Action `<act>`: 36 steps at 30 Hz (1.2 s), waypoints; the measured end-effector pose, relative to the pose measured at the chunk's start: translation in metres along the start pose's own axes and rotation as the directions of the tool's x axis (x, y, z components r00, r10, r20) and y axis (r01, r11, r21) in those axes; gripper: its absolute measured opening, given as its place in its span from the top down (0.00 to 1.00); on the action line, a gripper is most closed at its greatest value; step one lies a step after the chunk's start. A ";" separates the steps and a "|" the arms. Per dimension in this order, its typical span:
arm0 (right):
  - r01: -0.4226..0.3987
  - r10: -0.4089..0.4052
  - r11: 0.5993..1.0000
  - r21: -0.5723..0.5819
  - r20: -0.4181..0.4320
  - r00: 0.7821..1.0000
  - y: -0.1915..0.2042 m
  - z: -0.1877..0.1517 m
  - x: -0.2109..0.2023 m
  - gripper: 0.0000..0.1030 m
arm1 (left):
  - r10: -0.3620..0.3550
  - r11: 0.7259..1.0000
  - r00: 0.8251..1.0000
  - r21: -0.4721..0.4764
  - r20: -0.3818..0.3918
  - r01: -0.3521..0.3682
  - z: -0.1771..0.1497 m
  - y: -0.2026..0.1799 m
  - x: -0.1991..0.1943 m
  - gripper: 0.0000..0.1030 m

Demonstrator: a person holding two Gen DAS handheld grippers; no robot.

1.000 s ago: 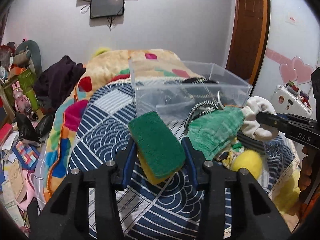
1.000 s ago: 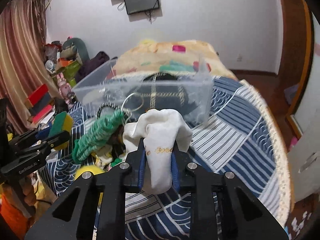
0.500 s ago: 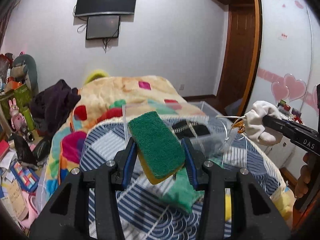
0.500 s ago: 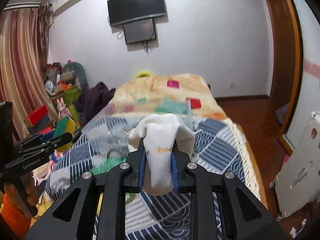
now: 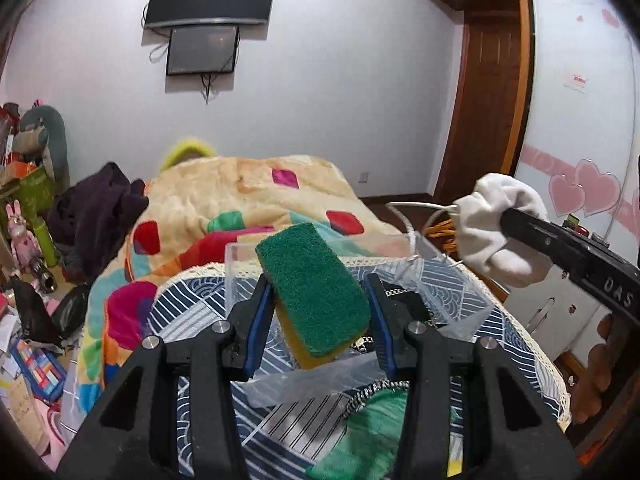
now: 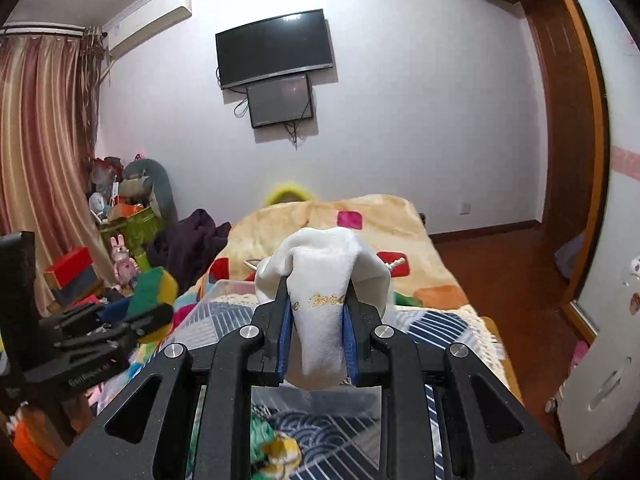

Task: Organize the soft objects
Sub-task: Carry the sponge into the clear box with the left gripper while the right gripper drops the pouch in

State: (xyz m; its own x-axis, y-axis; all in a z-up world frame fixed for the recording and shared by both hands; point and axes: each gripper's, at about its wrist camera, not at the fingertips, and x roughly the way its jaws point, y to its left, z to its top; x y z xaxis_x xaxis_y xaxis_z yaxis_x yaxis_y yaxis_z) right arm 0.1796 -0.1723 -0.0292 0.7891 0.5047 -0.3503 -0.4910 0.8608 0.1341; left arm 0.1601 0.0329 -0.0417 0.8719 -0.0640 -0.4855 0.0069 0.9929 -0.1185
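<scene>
above the clear plastic bin (image 5: 404, 276) on the bed, the left gripper (image 5: 316, 312) clamps a green-and-yellow sponge (image 5: 314, 294) (scouring side up), tilted over the bin's near wall. to the bin's right, the right gripper (image 6: 316, 328) pinches a bunched white cloth (image 6: 322, 300) with gold lettering. a green knit piece (image 5: 376, 432) lies just in front of the bin.

Sponge (image 5: 314, 292): rough green scouring fibre over yellow foam. Sock (image 6: 322, 300): soft white cloth. Bin (image 5: 420, 264): clear glossy plastic.
</scene>
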 end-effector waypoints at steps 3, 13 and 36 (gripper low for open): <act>-0.012 0.012 1.000 -0.017 -0.037 0.999 0.008 -0.004 0.019 0.81 | 0.011 1.000 0.999 0.001 -0.046 -0.011 -0.002 0.001 0.021 0.57; -0.037 0.029 0.999 -0.031 -0.219 0.975 0.010 -0.026 0.077 0.81 | 0.052 0.999 0.988 0.021 -0.147 -0.050 -0.013 0.006 0.061 0.57; 0.044 -0.052 0.998 -0.039 -0.238 0.970 -0.007 -0.033 0.046 0.44 | 0.060 0.997 0.993 0.061 -0.102 -0.054 -0.022 -0.001 0.024 0.26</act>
State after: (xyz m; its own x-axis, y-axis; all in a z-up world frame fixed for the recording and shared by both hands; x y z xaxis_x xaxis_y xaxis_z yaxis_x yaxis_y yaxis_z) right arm 0.2066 -0.1571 -0.0766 0.7032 0.4286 -0.5674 -0.4697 0.8790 0.0818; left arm 0.1702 0.0282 -0.0722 0.8161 -0.0140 -0.5777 -0.0105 0.9992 -0.0391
